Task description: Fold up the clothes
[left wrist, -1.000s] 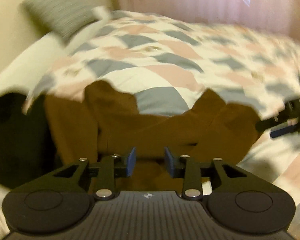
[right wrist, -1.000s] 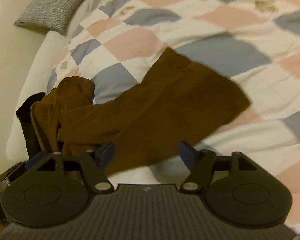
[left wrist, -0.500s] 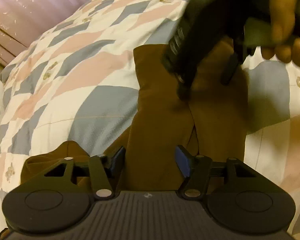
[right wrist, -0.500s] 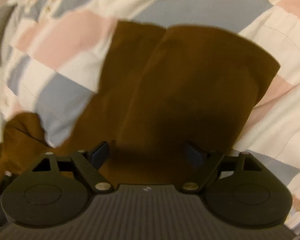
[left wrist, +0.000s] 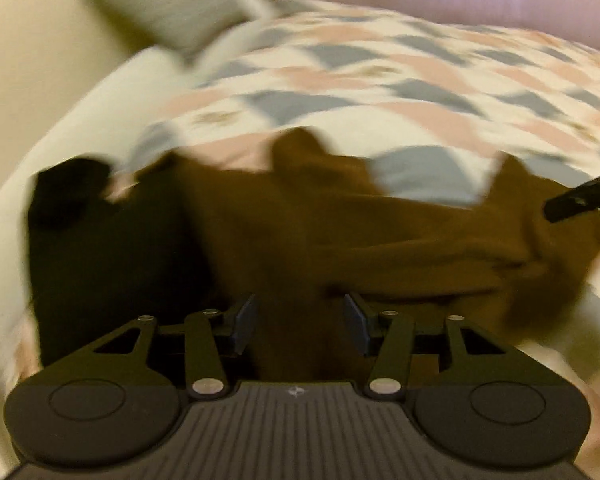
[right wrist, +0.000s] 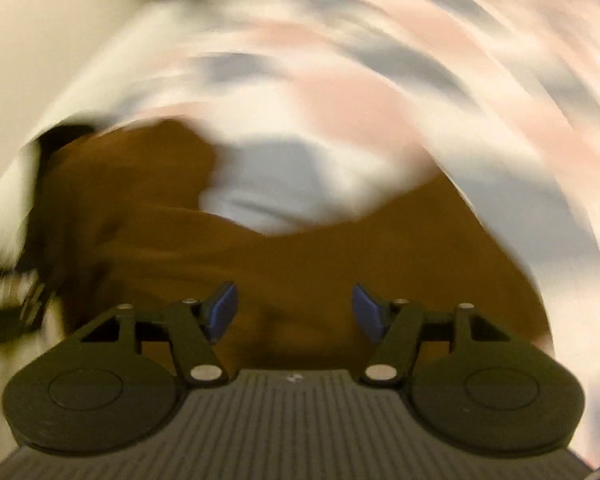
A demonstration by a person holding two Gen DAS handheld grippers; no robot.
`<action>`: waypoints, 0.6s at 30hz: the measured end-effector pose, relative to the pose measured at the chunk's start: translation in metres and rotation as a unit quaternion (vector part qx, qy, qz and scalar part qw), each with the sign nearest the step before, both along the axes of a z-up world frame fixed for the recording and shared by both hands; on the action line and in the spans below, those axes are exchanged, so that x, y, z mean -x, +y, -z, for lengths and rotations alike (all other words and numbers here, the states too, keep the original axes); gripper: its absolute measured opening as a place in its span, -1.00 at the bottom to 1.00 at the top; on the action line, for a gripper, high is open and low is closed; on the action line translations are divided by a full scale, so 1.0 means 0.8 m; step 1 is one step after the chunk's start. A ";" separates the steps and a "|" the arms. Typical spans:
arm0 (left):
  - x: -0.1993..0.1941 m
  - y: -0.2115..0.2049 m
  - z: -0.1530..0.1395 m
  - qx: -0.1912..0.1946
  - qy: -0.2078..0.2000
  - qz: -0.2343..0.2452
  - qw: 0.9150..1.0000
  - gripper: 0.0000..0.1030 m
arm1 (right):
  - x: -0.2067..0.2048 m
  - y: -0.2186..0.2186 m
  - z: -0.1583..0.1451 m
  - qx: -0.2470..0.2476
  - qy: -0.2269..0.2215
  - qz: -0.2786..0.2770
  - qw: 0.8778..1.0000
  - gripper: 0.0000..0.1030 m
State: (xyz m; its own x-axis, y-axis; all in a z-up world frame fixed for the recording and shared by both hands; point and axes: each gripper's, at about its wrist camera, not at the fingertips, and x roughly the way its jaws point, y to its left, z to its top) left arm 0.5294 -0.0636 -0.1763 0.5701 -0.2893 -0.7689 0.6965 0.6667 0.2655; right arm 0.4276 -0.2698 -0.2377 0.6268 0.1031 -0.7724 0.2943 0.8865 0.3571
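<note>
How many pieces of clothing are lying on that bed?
2, as far as the blur allows. A brown garment sprawls across the patterned bedspread ahead of both grippers, and a black garment lies bunched at its left end near the bed's edge. More could be hidden underneath.

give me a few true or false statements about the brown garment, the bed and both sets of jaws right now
1. The brown fabric garment lies on a quilt with pink, grey and cream diamonds. True.
2. The left gripper is clamped shut on the garment. False: its jaws stand apart with nothing pinched between them.
3. A black piece of clothing lies to the left of the brown garment. True.
4. The right gripper has its jaws closed. False: they are wide apart above the brown fabric.
5. A grey striped cushion sits at the far left of the bed. True.
6. The brown garment is neatly folded into a square. False: it is spread out and rumpled.
</note>
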 end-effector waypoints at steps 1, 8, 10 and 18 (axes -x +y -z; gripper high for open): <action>-0.009 0.005 -0.001 0.006 -0.002 -0.019 1.000 0.10 | -0.015 0.012 -0.012 0.026 -0.022 -0.052 0.998 0.18; -0.072 0.003 0.022 0.096 0.059 -0.085 0.990 -0.90 | -0.108 0.092 -0.026 0.167 -0.081 -0.304 0.934 -0.31; -0.078 0.011 0.023 0.124 0.067 -0.095 0.985 -0.95 | -0.123 0.105 -0.020 0.185 -0.084 -0.336 0.920 -0.31; -0.056 0.102 -0.001 0.191 0.050 -0.211 0.957 -0.96 | -0.154 0.154 -0.003 0.239 -0.105 -0.364 0.894 -0.84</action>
